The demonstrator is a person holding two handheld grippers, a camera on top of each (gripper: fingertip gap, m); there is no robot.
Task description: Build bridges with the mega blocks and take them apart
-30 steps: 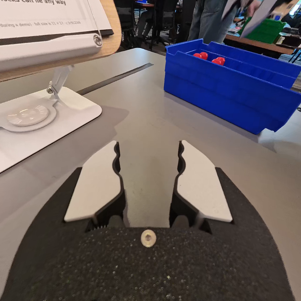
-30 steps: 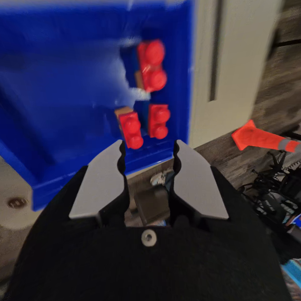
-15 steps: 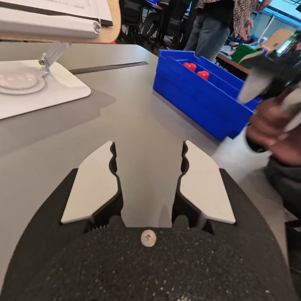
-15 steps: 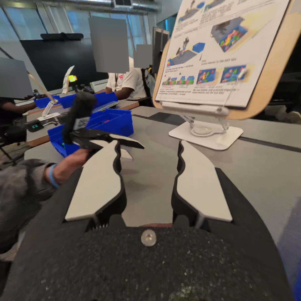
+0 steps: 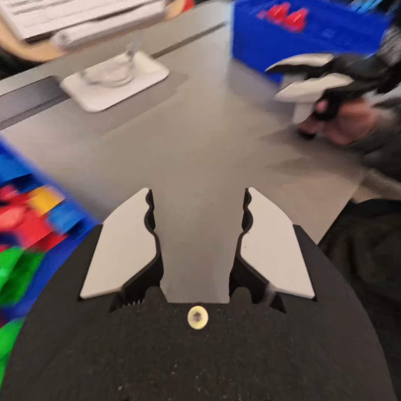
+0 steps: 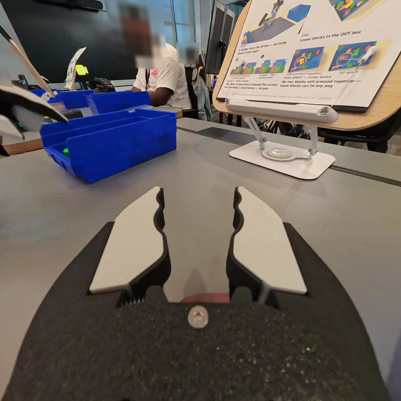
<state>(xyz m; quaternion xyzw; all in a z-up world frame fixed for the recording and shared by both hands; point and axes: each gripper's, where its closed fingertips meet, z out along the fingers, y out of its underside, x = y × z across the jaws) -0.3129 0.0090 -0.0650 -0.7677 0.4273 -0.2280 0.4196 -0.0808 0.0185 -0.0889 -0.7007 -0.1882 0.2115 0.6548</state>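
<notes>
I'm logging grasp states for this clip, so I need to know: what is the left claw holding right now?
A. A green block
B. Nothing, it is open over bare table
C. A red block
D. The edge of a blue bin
B: in the left wrist view the left claw stands open, with only the grey table showing between its fingers; the blurred blocks lie off to its left in a blue bin.

Your left gripper (image 5: 198, 192) is hanging over the grey table (image 5: 195, 141) with its jaws spread and nothing between them. At your left a blue bin (image 5: 71, 234) is showing blurred red, yellow and green blocks (image 5: 26, 221). Your right gripper (image 5: 277, 82) is pointing leftward before another blue bin (image 5: 282, 41) holding red blocks (image 5: 288, 16).
</notes>
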